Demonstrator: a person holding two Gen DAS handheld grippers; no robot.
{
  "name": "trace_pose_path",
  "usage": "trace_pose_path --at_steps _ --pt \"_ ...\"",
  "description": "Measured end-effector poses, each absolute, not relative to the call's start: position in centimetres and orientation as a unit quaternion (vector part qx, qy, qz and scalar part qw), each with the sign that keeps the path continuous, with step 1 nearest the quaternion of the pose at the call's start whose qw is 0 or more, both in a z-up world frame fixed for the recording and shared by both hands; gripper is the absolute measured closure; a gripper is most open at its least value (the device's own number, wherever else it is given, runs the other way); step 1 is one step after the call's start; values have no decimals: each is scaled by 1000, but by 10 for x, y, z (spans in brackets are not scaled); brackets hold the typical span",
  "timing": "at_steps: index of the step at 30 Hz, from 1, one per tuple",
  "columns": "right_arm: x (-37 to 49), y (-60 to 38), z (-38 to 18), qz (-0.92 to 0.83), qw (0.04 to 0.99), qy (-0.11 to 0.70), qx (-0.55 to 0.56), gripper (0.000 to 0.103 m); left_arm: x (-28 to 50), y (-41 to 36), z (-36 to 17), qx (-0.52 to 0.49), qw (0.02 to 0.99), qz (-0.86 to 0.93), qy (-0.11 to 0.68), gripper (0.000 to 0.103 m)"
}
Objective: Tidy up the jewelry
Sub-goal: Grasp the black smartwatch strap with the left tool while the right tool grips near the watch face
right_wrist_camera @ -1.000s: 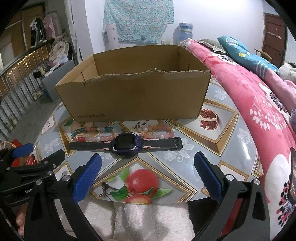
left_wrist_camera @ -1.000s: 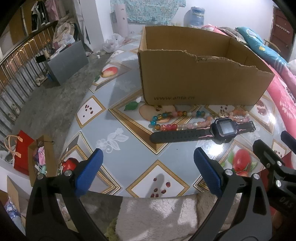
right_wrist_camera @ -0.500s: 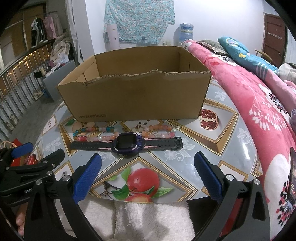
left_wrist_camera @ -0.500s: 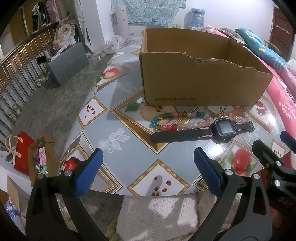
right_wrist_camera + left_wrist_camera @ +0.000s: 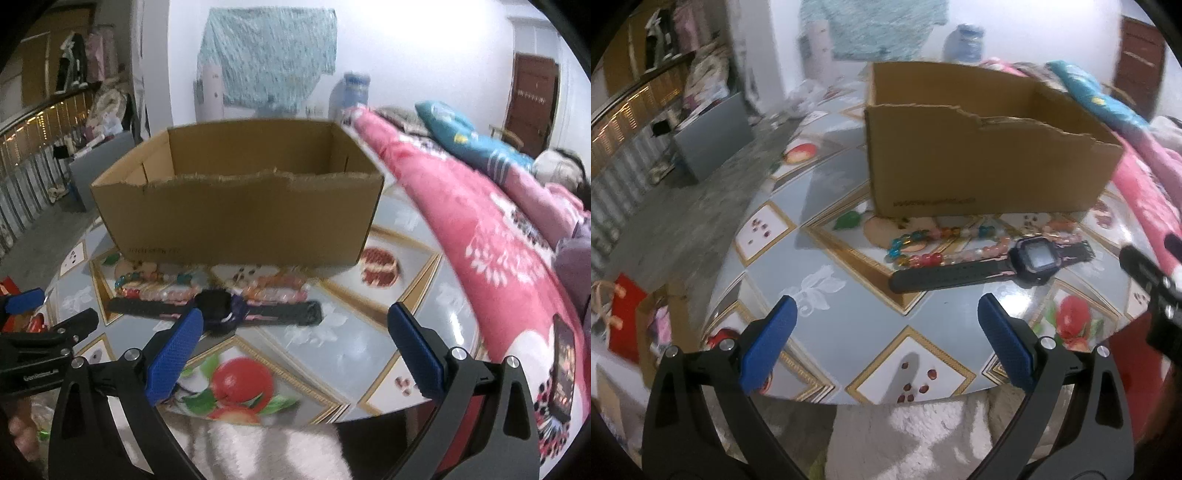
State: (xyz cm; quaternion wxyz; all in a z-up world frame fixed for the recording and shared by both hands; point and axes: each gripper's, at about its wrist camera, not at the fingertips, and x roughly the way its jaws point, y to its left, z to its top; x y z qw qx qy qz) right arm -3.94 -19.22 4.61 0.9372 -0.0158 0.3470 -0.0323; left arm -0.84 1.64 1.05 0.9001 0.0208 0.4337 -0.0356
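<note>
Left gripper: black frame with blue pads (image 5: pixel 882 328), jaws spread wide with nothing between them, over the near rim of the table, short of the watch.
Right gripper: same black-and-blue build (image 5: pixel 293 334), jaws likewise wide apart and empty; its left pad (image 5: pixel 173 356) overlaps the watch face in this view, contact cannot be told.
Table: round top with a glossy grey cloth printed with fruit and gold-edged diamonds (image 5: pixel 820 258).
Watch: black-strapped smartwatch with a dark square face (image 5: pixel 1034 258), lying flat with straps stretched out, the nearest piece to both grippers.
Multicoloured bracelet: string of blue, amber and red glass beads (image 5: pixel 916 247), just behind the watch, left end.
Pink bracelet: pale pink and orange beads (image 5: pixel 273 288), behind the watch, right end, close to the box.
Box: open brown cardboard box with a torn front edge (image 5: pixel 979 170), just behind the bracelets.
Bed: pink floral blanket (image 5: pixel 491 229), right of the box.
</note>
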Motion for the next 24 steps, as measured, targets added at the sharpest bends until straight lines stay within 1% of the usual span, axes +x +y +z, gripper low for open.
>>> trace_pose_path --at_steps 3,6,8,14,16,18,19,20,24 --pt "-44 -197 49 -6 946 324 -16 5 -12 20 9 16 909 -60 413 8" --pt "-42 -198 49 18 948 318 -6 5 -12 27 6 -5 912 -84 402 8" --pt "-37 -199 46 36 945 324 7 5 -10 32 5 -29 909 -99 403 8" --pt "-16 -192 32 98 933 344 30 7 -7 39 10 -74 913 -155 370 8" --pt "-10 -186 28 122 929 349 31 12 -1 39 5 -89 905 -177 377 8" --pt "-4 -178 23 139 923 357 30 23 6 36 -1 -95 899 -176 389 8" --pt "1 -176 20 148 919 365 30 26 10 34 -5 -95 896 -177 397 8" --pt "3 -173 18 155 915 370 31 32 14 32 -8 -91 894 -176 402 8" --pt "13 -169 7 175 902 393 35 42 25 19 -18 -64 888 -180 418 8"
